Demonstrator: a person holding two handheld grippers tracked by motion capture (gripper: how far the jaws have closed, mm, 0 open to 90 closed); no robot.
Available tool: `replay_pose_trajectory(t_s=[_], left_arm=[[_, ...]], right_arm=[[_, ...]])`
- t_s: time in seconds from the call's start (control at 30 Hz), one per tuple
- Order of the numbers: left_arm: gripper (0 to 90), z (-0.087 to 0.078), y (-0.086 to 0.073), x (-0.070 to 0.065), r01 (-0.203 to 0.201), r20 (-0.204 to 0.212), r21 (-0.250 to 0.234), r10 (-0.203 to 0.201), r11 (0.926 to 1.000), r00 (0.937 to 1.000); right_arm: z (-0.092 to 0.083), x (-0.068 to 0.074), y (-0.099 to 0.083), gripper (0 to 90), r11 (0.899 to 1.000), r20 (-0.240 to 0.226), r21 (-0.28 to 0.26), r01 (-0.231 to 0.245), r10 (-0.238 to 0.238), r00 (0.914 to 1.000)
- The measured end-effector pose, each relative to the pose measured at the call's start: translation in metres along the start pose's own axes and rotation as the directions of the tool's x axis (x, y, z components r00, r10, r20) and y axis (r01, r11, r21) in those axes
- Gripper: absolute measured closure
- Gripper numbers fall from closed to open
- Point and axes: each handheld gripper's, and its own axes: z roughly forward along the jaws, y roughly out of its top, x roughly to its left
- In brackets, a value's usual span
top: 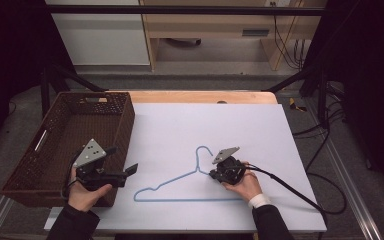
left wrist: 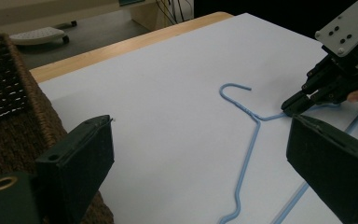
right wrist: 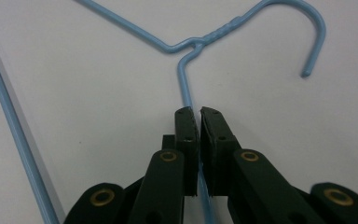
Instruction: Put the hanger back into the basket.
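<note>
A light blue wire hanger (top: 180,200) lies flat on the white sheet (top: 205,120), hook pointing away from me. My right gripper (top: 212,174) is shut on its right shoulder wire just below the twisted neck. In the right gripper view the hanger's wire (right wrist: 185,88) runs straight in between the closed jaws of that gripper (right wrist: 198,111). My left gripper (top: 123,160) hovers open by the basket's near right corner, left of the hanger and apart from it. In the left gripper view the hanger (left wrist: 251,144) lies beyond the wide-apart jaws of the left gripper (left wrist: 200,126), with the right gripper (left wrist: 289,106) on it.
A dark brown woven basket (top: 125,125) stands at the table's left, its rim (left wrist: 9,93) beside my left gripper. The wooden table edge (top: 195,96) shows behind the sheet. A black cable (top: 300,192) trails right from my right gripper.
</note>
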Motion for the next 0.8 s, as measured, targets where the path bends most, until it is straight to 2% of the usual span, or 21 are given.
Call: replay_pose_trajectory(t_s=[0.43,0.8], left_arm=[[7.0,0.019,-0.001,-0.018,-0.041,0.036,0.059,0.039,0.9974,0.9986],[8.1,0.029,0.002,-0.033,-0.074,0.054,0.089,0.069,0.9933,0.9962]], right_arm=[[-0.003,0.000,0.000,87.2,1.000,0.000,-0.017,0.017,-0.017,0.9999],[-0.014,0.002,0.002,87.5,0.998,-0.007,-0.052,0.036,-0.036,0.9993]])
